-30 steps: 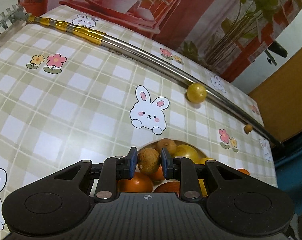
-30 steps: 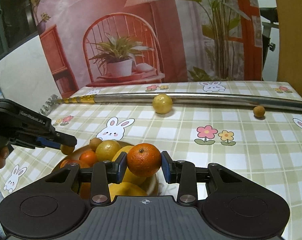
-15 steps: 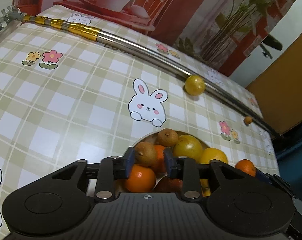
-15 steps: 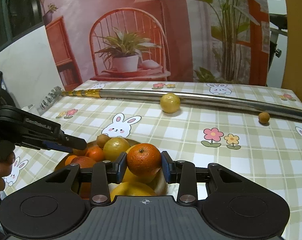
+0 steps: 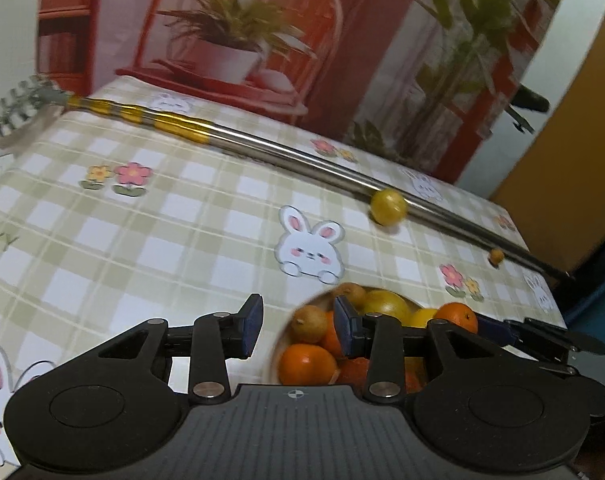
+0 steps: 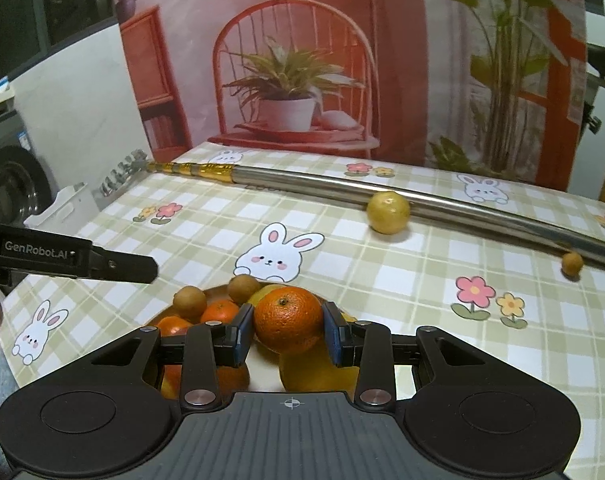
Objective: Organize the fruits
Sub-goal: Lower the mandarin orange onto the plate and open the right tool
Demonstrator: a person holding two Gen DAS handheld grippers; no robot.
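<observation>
Released: small brown round fruit [image 5: 309, 323] now in bowl [image 5: 280, 344], left gripper [image 5: 298, 326] jaws wide, empty | right gripper [image 6: 287, 334] jaws clamp round orange tangerine [image 6: 288, 319] above bowl | firm, rollable, soft peel; grip across middle

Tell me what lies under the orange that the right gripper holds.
Under the orange in the right gripper sits the fruit bowl, with a yellow fruit directly below. The gripper body hides the bowl's near part.

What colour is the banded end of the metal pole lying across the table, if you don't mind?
Gold-yellow bands on the silver metal pole, clearest in the left wrist view.
</observation>
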